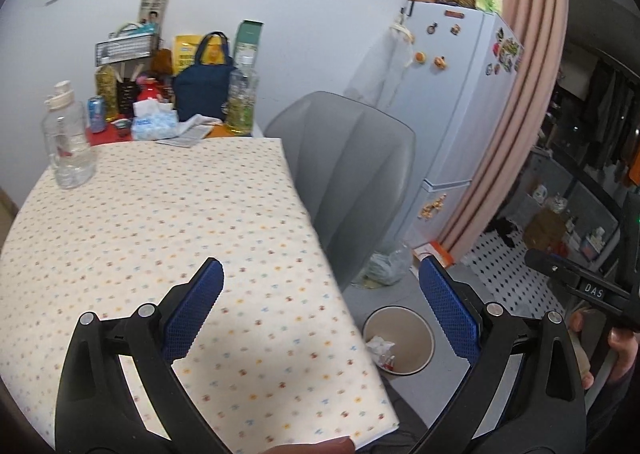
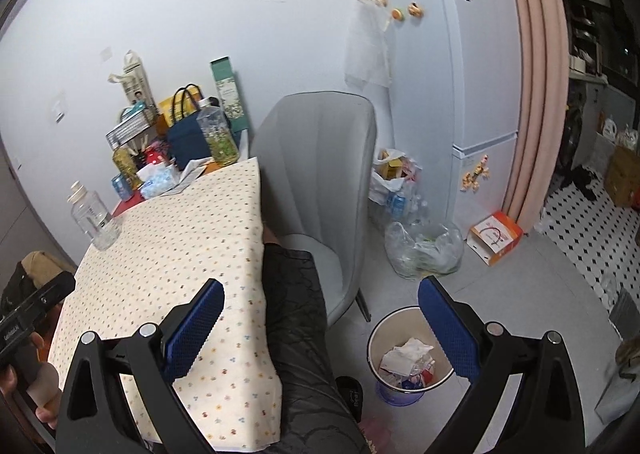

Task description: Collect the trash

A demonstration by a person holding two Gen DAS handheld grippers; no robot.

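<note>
A small round trash bin (image 1: 400, 340) stands on the floor to the right of the table; it also shows in the right wrist view (image 2: 408, 358) with crumpled paper and wrappers (image 2: 406, 358) inside. My left gripper (image 1: 320, 306) is open and empty, above the table's right edge. My right gripper (image 2: 320, 324) is open and empty, above the table's corner and the person's knee, with the bin just below its right finger. A clear plastic bottle (image 1: 69, 142) stands upright on the dotted tablecloth (image 1: 160, 234); it also shows in the right wrist view (image 2: 94, 220).
A grey chair (image 2: 316, 190) stands by the table's far right side. Bags, bottles, a can and tissues (image 1: 154, 122) crowd the table's far end. A white fridge (image 2: 452, 74), plastic bags (image 2: 424, 250) and an orange box (image 2: 496, 238) stand on the floor behind the bin.
</note>
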